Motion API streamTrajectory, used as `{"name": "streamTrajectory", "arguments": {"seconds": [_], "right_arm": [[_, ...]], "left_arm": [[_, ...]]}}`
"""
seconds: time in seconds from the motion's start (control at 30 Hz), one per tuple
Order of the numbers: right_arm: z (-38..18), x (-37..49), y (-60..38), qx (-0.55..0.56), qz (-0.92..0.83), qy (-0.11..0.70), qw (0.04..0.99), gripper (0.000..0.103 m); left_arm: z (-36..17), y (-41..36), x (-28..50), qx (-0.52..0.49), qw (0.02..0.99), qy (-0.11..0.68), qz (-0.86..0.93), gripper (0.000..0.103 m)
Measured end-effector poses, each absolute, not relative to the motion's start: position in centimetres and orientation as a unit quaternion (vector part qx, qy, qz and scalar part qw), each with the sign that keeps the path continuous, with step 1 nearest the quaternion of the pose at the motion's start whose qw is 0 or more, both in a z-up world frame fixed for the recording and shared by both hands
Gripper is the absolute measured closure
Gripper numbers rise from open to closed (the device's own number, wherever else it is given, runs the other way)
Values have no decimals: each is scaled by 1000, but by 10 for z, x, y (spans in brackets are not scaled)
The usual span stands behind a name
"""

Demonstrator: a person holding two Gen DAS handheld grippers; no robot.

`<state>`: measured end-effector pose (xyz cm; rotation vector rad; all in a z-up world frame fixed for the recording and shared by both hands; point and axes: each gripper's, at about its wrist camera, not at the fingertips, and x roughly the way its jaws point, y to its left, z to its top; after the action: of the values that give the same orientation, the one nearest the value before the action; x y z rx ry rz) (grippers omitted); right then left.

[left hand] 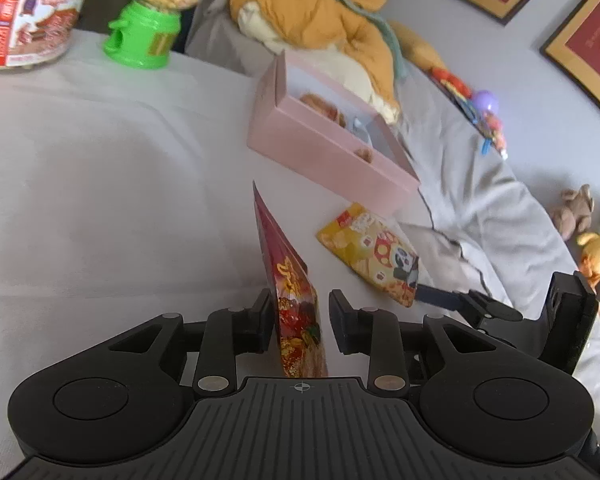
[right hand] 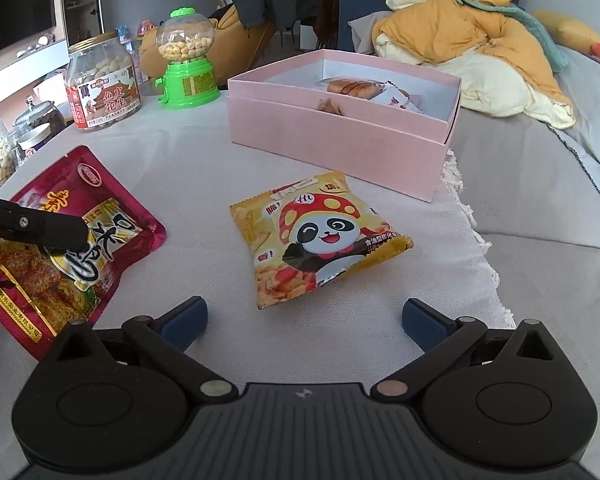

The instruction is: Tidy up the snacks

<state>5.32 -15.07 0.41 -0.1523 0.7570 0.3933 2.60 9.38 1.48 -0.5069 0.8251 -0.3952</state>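
Left gripper [left hand: 298, 316]: red snack pouch [left hand: 296, 300] stands edge-on between slightly parted jaws, touching only the left pad. Right gripper [right hand: 304, 320]: jaws wide apart, yellow panda packet [right hand: 320, 240] flat on the surface just beyond them, near the pink box [right hand: 340, 120].

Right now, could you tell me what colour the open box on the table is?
Pale pink box, white inside; the right wrist view shows it best.

Two snack packets, one pink box

Red packet [right hand: 72, 248] left; yellow panda packet [right hand: 320, 240] flat at centre; open pink box [right hand: 340, 136] beyond, holding wrapped snacks.
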Motion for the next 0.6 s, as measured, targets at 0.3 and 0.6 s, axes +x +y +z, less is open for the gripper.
{"name": "streamTrajectory", "arguments": {"seconds": [0.3,0.6], "right_arm": [[5,53,-152,-72,192,366,908,0],[4,53,-152,-72,191,366,908,0]], "left_arm": [[15,85,39,-251,854,420,-178,78],[29,82,30,-243,864,399,-188,78]]}}
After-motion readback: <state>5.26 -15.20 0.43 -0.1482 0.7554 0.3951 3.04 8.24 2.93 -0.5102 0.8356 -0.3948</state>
